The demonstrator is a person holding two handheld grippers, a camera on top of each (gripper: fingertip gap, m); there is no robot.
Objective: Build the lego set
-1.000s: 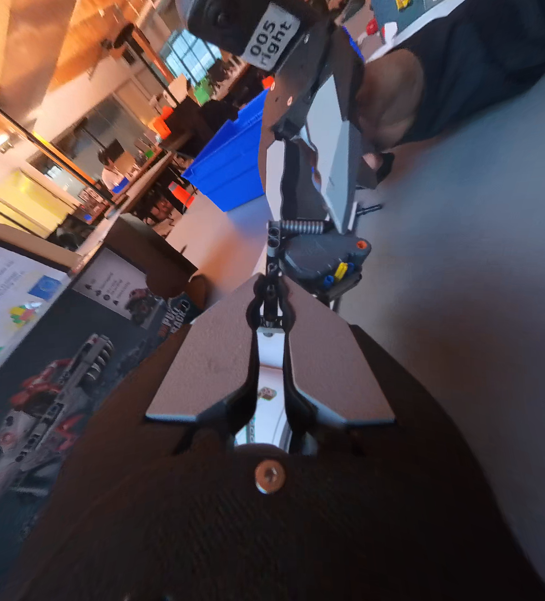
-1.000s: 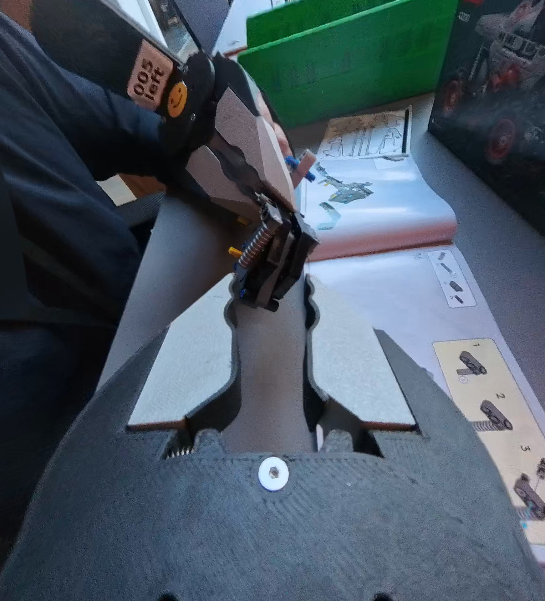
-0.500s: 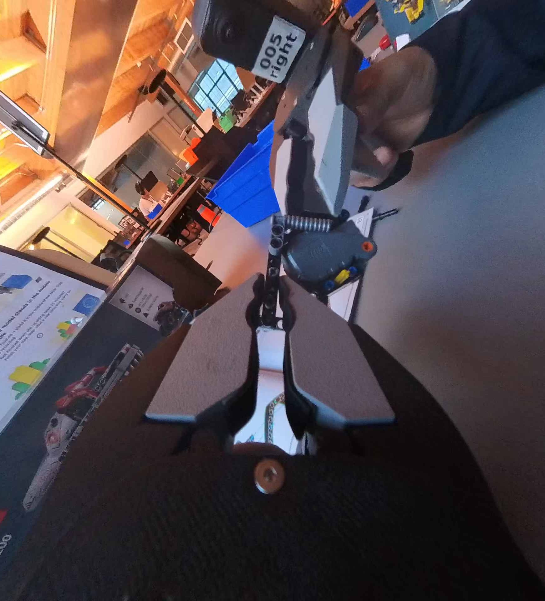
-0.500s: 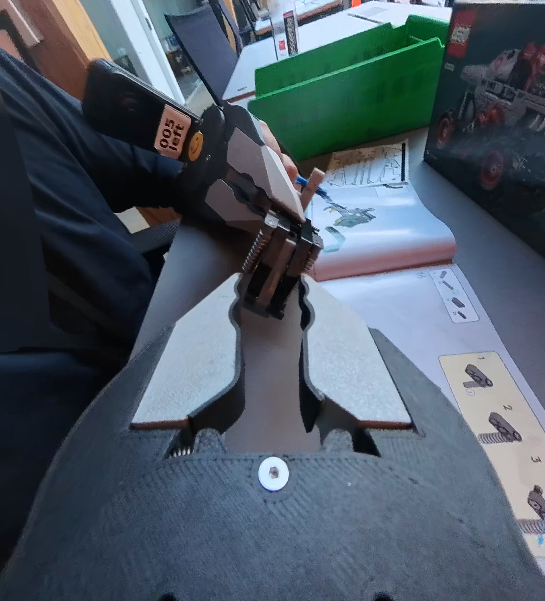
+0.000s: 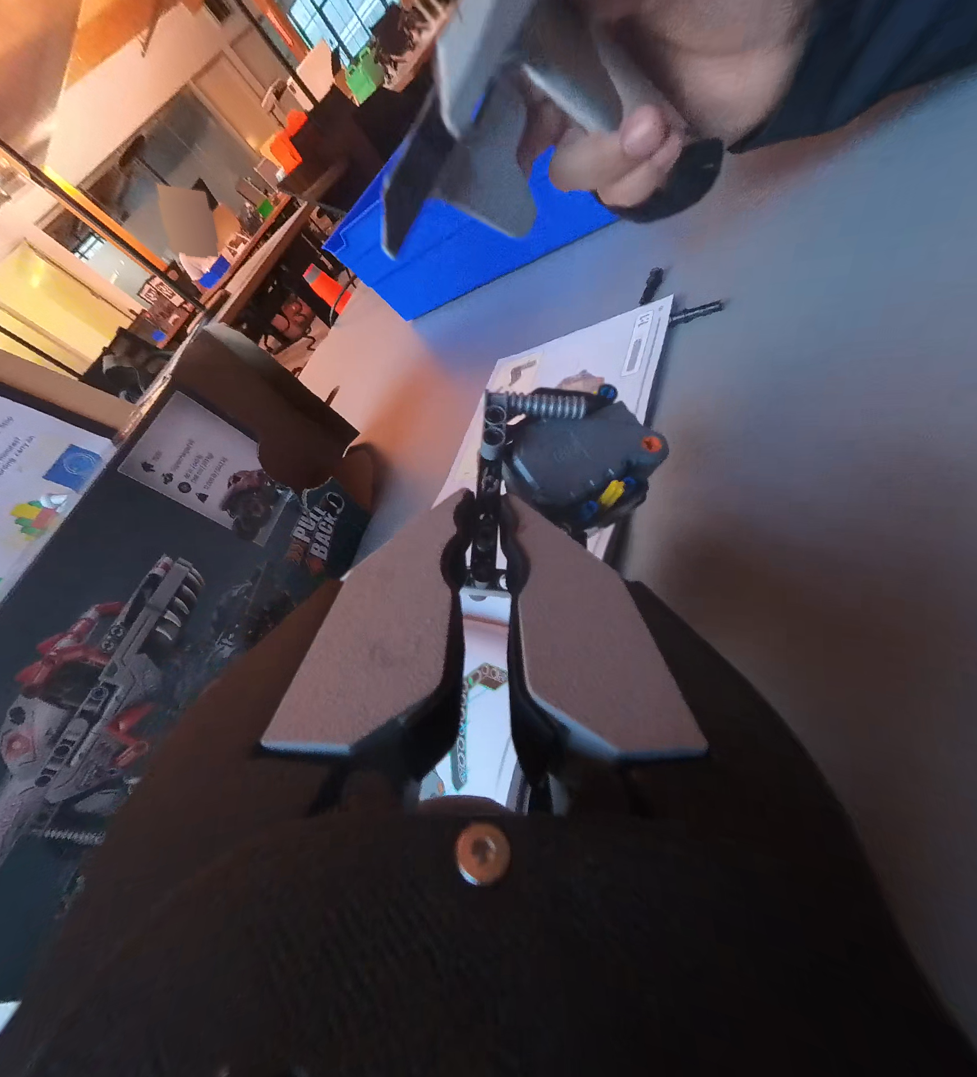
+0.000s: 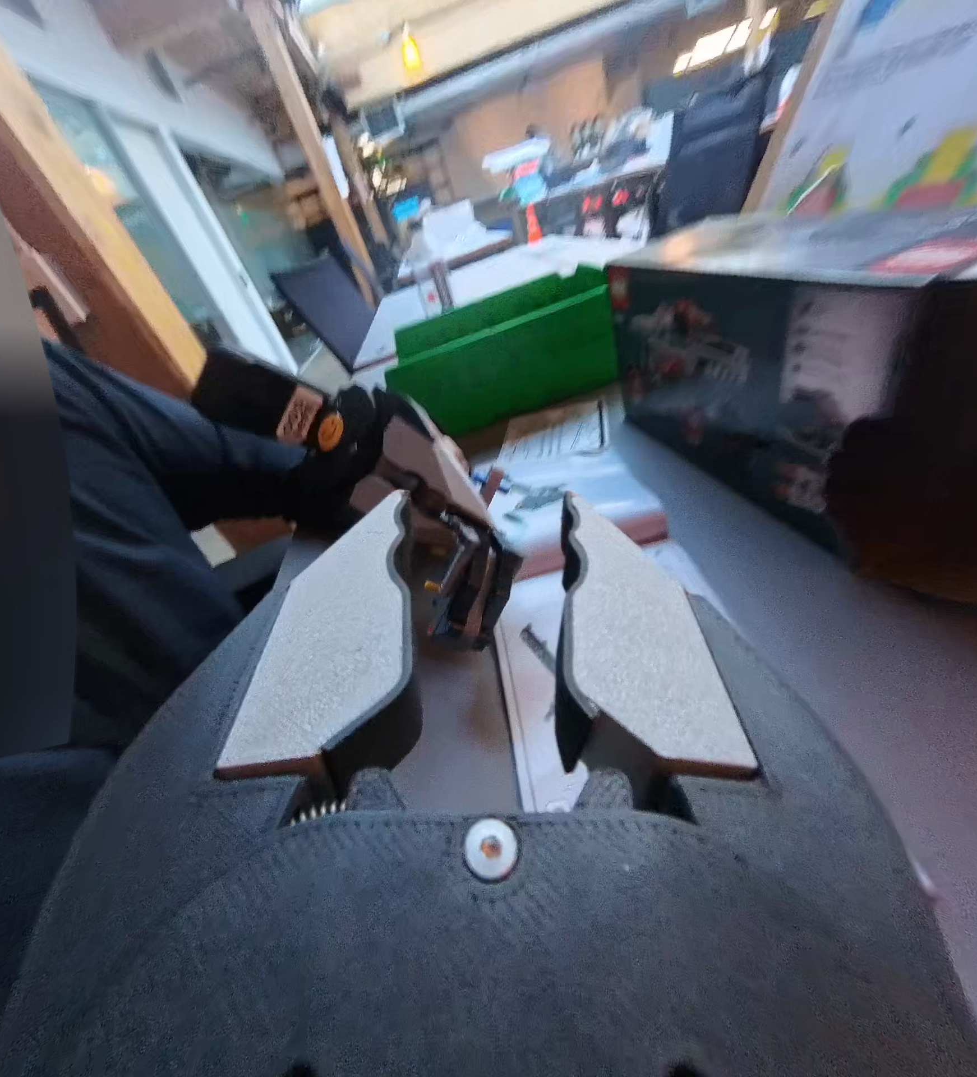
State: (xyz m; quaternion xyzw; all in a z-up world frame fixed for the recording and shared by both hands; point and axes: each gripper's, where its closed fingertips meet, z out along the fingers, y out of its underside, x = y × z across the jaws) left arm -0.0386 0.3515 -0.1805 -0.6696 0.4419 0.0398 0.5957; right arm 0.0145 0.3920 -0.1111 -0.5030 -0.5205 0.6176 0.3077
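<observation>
Left gripper (image 5: 485, 524) is clamped on the lego assembly (image 5: 568, 460), pinching its thin black beam between the 2 fingertips; the assembly's dark grey motor block, coil spring on top and small yellow, blue and orange bits stick out past the tips, held above the open instruction booklet (image 5: 637, 355) on the grey table (image 5: 853, 524). Right gripper (image 6: 483, 524) has its jaws spread wide with nothing between them, apart from the assembly (image 6: 474, 583), which shows just beyond its tips in the right wrist view, blurred. In the left wrist view the right gripper (image 5: 463, 140) hangs above, out of focus, with the person's hand (image 5: 620, 122) wrapped behind it. Lego set box (image 5: 125, 612) stands left of the left gripper; blue bin (image 5: 463, 256) sits farther back on the table. 2 small black pins (image 5: 690, 312) lie on the table beside the booklet's far edge. Green bin (image 6: 503, 355) sits behind the booklet in the right wrist view, next to the box (image 6: 766, 396).
</observation>
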